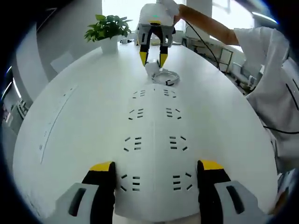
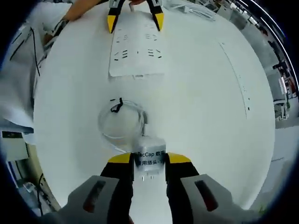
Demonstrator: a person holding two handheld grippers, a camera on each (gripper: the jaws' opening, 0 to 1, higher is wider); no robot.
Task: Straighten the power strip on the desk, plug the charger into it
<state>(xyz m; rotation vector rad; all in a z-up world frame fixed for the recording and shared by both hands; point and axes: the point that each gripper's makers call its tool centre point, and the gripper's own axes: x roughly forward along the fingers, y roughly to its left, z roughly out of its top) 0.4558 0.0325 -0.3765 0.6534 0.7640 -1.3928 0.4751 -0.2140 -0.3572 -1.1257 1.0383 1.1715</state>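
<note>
Beyond the power strip (image 2: 138,53), right claw (image 2: 148,165) grips charger (image 2: 149,156).

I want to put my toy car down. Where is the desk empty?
Bare desk lies beside the power strip, toward the thin seam line. It is crowded between the power strip and the charger, where the coiled cable lies.
</note>
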